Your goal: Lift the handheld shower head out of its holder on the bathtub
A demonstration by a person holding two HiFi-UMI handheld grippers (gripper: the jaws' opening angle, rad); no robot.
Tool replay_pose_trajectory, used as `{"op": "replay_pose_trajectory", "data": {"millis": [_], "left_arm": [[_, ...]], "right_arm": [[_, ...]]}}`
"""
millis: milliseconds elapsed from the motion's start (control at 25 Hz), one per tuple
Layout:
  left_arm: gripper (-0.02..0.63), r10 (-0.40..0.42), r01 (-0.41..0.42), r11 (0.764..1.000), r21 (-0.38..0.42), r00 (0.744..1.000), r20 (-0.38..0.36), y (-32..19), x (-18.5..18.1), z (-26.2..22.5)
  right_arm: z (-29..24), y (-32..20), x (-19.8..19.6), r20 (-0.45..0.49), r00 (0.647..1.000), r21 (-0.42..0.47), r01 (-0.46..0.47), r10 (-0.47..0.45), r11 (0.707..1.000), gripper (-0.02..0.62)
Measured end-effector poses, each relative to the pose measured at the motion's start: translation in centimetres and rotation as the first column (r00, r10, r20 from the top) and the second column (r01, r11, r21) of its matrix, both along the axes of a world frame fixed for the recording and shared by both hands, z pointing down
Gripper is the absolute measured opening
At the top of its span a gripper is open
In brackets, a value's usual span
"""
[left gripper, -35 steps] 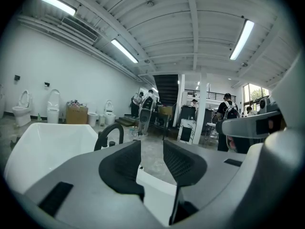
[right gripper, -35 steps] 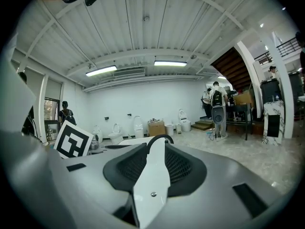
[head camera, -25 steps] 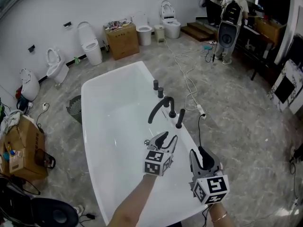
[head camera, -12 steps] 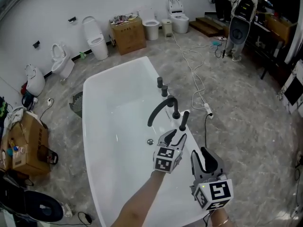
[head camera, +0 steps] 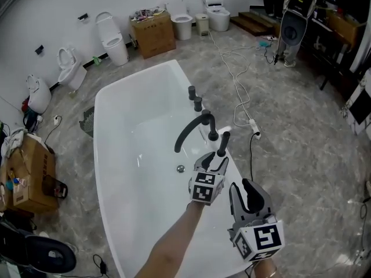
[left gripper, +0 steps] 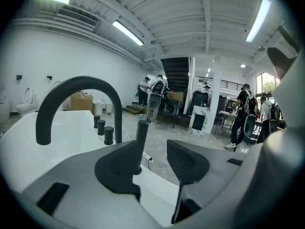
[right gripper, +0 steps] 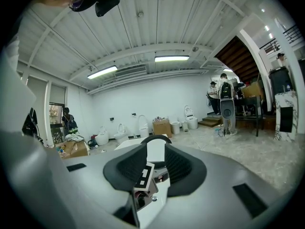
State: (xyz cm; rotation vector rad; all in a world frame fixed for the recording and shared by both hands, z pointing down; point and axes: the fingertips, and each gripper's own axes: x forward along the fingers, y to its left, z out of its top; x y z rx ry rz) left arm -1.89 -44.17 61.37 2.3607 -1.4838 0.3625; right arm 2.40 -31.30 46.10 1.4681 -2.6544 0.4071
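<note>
The handheld shower head (head camera: 222,143) is a slim black rod standing upright in its holder on the white bathtub's (head camera: 133,155) right rim, beside the arched black spout (head camera: 188,131). My left gripper (head camera: 218,162) sits just short of it. In the left gripper view the rod (left gripper: 141,135) rises just beyond the left gripper (left gripper: 152,154), partly hidden by the left jaw; the jaws are opening and the pads do not touch it. My right gripper (head camera: 243,189) hangs behind and to the right, open (right gripper: 156,168) and empty.
Two black knobs (head camera: 195,97) stand on the rim past the spout, and a drain (head camera: 181,168) lies in the tub. A white cable (head camera: 235,86) runs over the marble floor. Toilets (head camera: 110,36) and a cardboard box (head camera: 153,33) line the wall. A person (head camera: 295,13) stands far right.
Both grippers have moved forward and down along the tub rim. The left one has come up close to the shower rod; the right one follows behind it.
</note>
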Motion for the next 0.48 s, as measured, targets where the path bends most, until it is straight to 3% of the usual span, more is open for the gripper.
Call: {"op": "replay_pose_trajectory", "data": {"millis": [240, 480], "left_arm": [[0.204, -0.006, 0.005, 0.999, -0.039, 1.000, -0.018, -2.9, 0.4, 3.3], [0.212, 0.030, -0.029, 0.998, -0.053, 0.999, 0.021, -5.0, 0.8, 5.2]], "right_arm": [[1.7, -2.0, -0.2, 0.008, 1.000, -0.010, 0.000, 0.000, 1.000, 0.106], [3.5, -3.6, 0.3, -0.016, 1.000, -0.022, -0.024, 0.024, 0.999, 0.106]]}}
